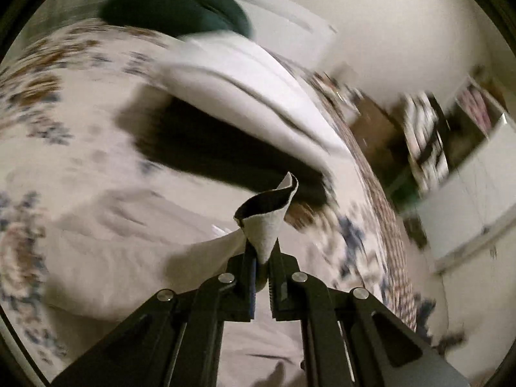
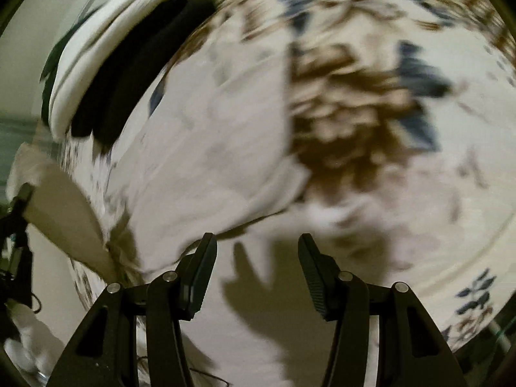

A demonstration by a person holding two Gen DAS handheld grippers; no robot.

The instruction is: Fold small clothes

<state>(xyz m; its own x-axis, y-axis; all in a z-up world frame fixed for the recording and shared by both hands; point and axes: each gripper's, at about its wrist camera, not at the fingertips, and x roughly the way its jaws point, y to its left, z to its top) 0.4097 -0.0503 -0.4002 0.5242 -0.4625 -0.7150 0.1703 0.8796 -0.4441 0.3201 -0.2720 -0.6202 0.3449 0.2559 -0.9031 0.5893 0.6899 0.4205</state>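
a stack of folded clothes (image 1: pixel 258 96) sits on the flowered sheet (image 1: pixel 64 122) ahead of the left claw (image 1: pixel 262 254), white pieces on top of a black one, with a dark green piece (image 1: pixel 180 6) behind it near the far edge. in the right wrist view the same stack (image 2: pixel 106 74) lies at the upper left, close to the sheet's edge.

the left claw is clenched on a corner of the pale cloth (image 1: pixel 267 225), which curls up in a cone above the fingertips and shows a dark inner side; the rest of the cloth spreads flat on the sheet below and to the left. the right claw (image 2: pixel 256 258) is released, jaws wide apart, nothing between them, hovering over the pale cloth (image 2: pixel 206 161), its shadow falling on the fabric.

both views are blurred. to the right of the left claw the sheet drops off toward a cluttered floor and a white cabinet (image 1: pixel 467 193). the sheet right of the right claw lies open, with a big brown and blue flower print (image 2: pixel 354 103).
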